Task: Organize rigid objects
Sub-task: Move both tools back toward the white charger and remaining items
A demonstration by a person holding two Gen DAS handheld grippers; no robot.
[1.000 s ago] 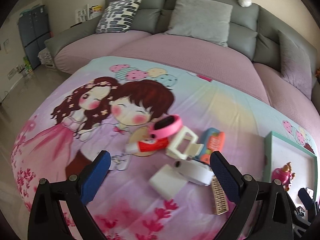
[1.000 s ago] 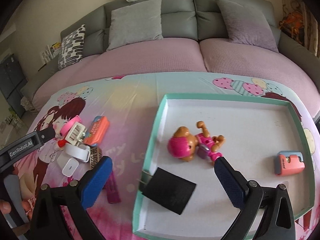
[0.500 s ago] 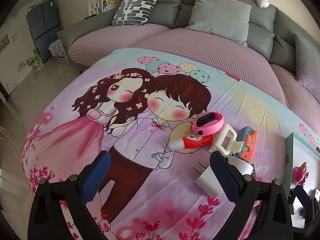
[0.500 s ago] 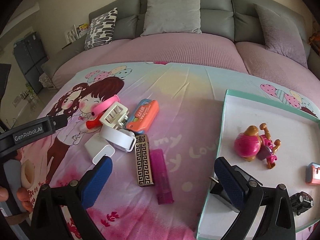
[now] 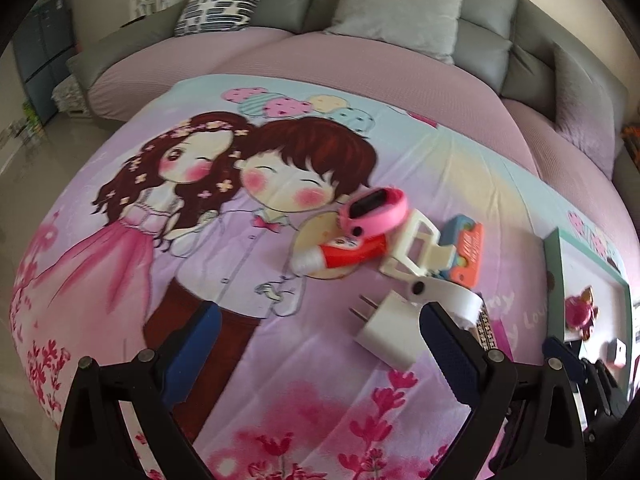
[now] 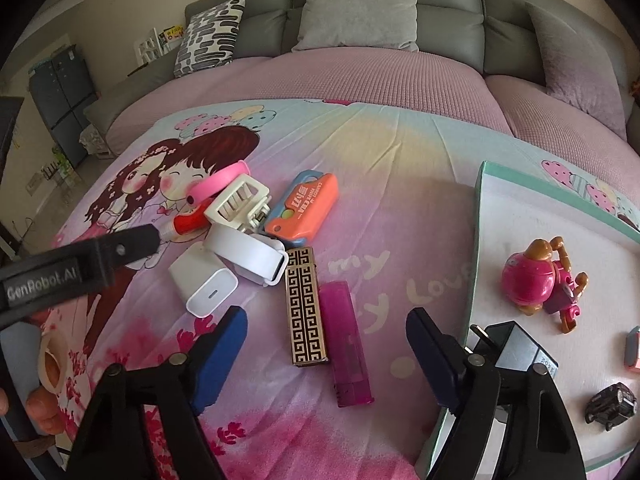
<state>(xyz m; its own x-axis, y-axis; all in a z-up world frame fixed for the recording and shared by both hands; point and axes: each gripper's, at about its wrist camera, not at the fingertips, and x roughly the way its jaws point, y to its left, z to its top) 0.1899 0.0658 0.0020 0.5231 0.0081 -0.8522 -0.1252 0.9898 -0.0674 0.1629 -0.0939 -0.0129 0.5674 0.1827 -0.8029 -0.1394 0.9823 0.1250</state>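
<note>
A pile of small objects lies on the cartoon-print cloth: a pink watch [image 5: 374, 210], a red tube [image 5: 340, 254], a cream hair claw [image 6: 238, 200], an orange toy [image 6: 306, 206], a white band [image 6: 248, 254], a white charger [image 6: 202, 280], a gold patterned lighter [image 6: 306, 306] and a magenta lighter [image 6: 348, 348]. My right gripper [image 6: 326, 360] is open just in front of the two lighters. My left gripper [image 5: 316, 350] is open, left of the charger [image 5: 390, 332]. A teal-rimmed tray [image 6: 478, 240] at the right holds a pink toy dog [image 6: 536, 280], a black charger [image 6: 516, 346] and a toy car [image 6: 612, 404].
A grey sofa with cushions [image 6: 360, 12] and a pink cover [image 6: 360, 76] stands behind the table. The left gripper's arm [image 6: 72, 268] crosses the left side of the right wrist view. The floor drops away at the left [image 5: 24, 152].
My right gripper has swung left from over the tray to the lighters on the cloth; the black charger stays in the tray. My left gripper has drawn back left, then shifted right toward the white charger.
</note>
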